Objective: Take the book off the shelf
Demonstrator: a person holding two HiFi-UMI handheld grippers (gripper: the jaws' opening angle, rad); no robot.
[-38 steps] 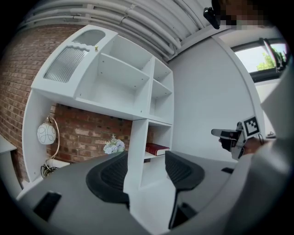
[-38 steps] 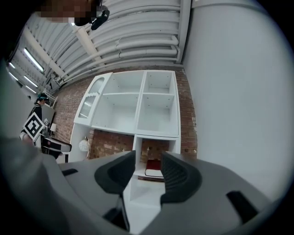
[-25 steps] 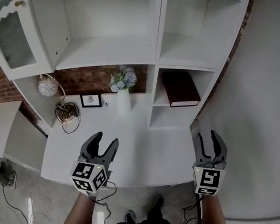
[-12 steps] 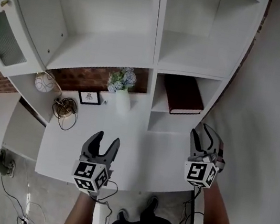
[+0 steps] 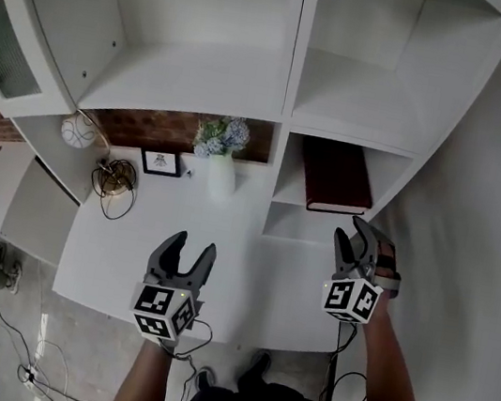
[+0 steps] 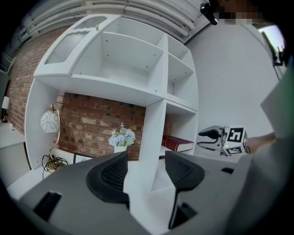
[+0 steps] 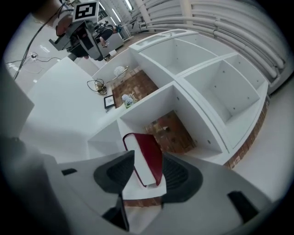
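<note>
A dark red book (image 5: 335, 176) lies flat in the small right-hand cubby of the white shelf unit (image 5: 288, 87). My right gripper (image 5: 355, 244) hovers just in front of that cubby, pointing at the book's near edge. Its jaws are opening and nothing is between the pads. In the right gripper view the book (image 7: 148, 153) shows straight ahead, framed by the right gripper (image 7: 148, 169). My left gripper (image 5: 184, 255) is open and empty over the white desk. In the left gripper view the left gripper (image 6: 146, 170) faces the shelf's upright, with the book (image 6: 177, 143) beyond.
On the desk (image 5: 128, 250) against the brick back stand a white vase of flowers (image 5: 222, 160), a small framed picture (image 5: 161, 163), a globe lamp (image 5: 78, 131) and a coiled cable (image 5: 113, 181). A glass cabinet door (image 5: 5, 44) hangs at left. A white wall flanks the shelf's right side.
My right gripper has moved left and forward, closer to the book's cubby. The left gripper has hardly moved. The head view has shifted slightly.
</note>
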